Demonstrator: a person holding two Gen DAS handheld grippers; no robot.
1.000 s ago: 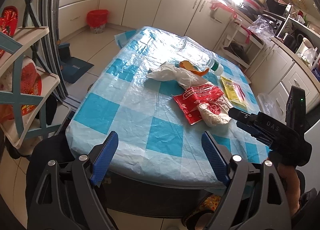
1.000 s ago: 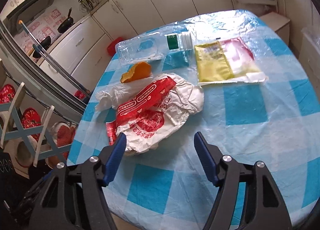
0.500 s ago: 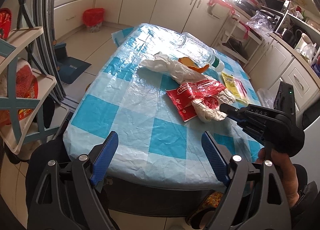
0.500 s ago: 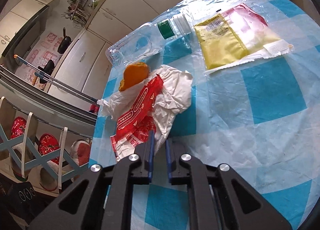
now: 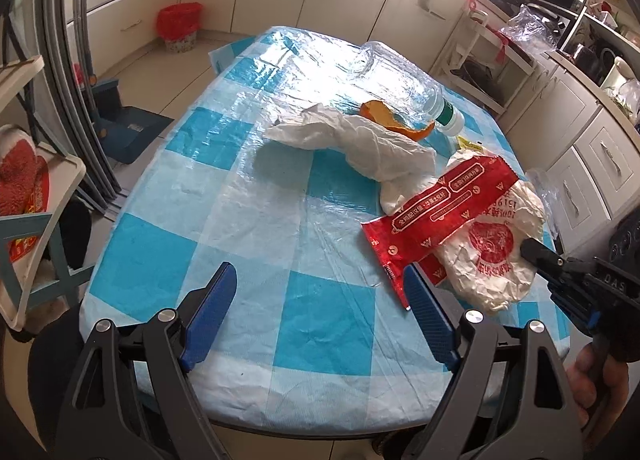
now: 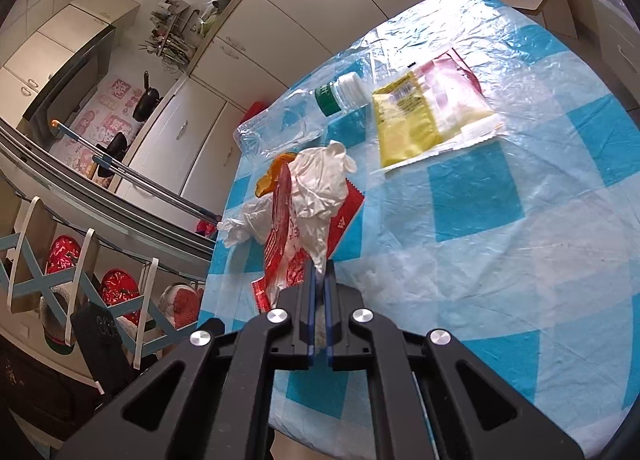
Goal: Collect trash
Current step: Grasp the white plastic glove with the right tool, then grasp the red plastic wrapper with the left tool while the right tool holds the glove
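The right gripper (image 6: 319,280) has its fingers pinched together on the edge of the white plastic bag (image 6: 316,195), which bunches up just ahead of them with a red wrapper (image 6: 280,219) clinging alongside. The left gripper (image 5: 320,316) hangs over the bench (image 5: 256,219), fingers wide and holding nothing. Beyond the bag lie an orange peel (image 5: 394,115) and a clear bottle (image 5: 404,87).
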